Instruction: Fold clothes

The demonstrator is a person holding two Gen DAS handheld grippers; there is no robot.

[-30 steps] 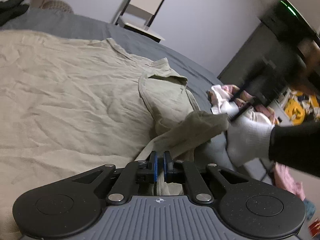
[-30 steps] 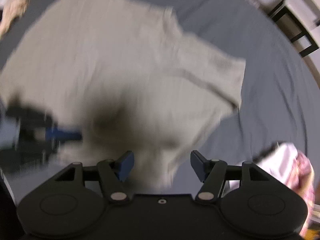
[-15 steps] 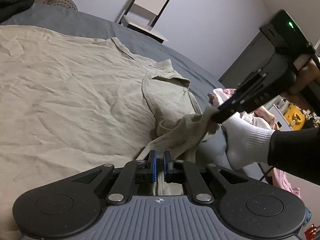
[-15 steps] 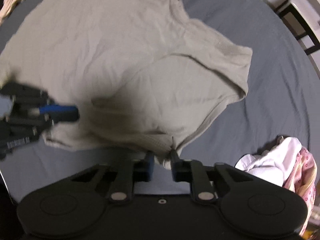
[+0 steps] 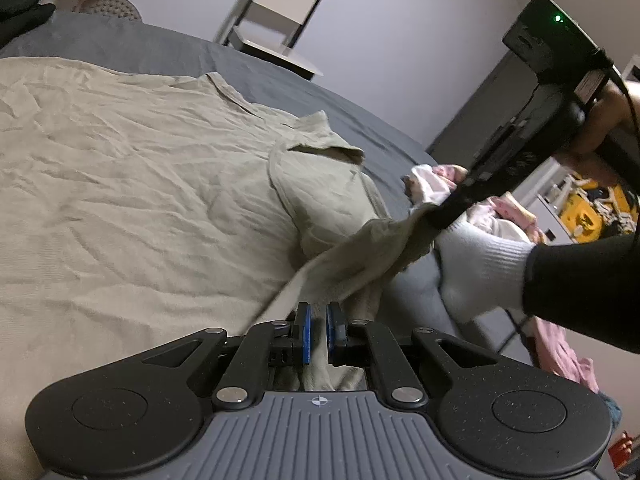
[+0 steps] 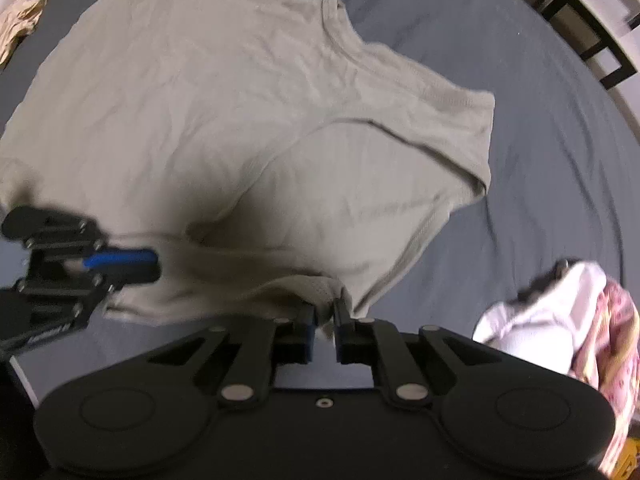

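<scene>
- Big picture first: a grey bed (image 6: 520, 80) fills the right wrist view from edge to edge, and it's my whole working surface.
- Spread across it, centre and upper left of that view, lies the olive T-shirt (image 6: 220, 100), neckline toward the top, one sleeve (image 6: 452, 144) reaching out to the right with its lower part doubled over the body.
- Lower right of the frame, a heap of white and pink clothes (image 6: 560, 320) sits on the bed, well apart from the shirt's edge.
- Upper left corner, a small crumpled tan item (image 6: 20, 28), out of play.
- Now me: my left gripper (image 5: 318, 334) at the bottom centre of its own view is clamped on the shirt's bottom edge, cloth running up between the blue pads (image 5: 306, 332).
- My right gripper (image 6: 324, 330), bottom centre, is pinched tight on a bunched corner of that same hem.
- The hem sags between my two grips, and that's my worry: I reckon that if I carry it over unevenly, the slack will crease under the fold.
- The right pinch looks like it has only a small wad of fabric; a hard tug could slip it free.
- The doubled sleeve could get trapped crooked inside the fold.
</scene>
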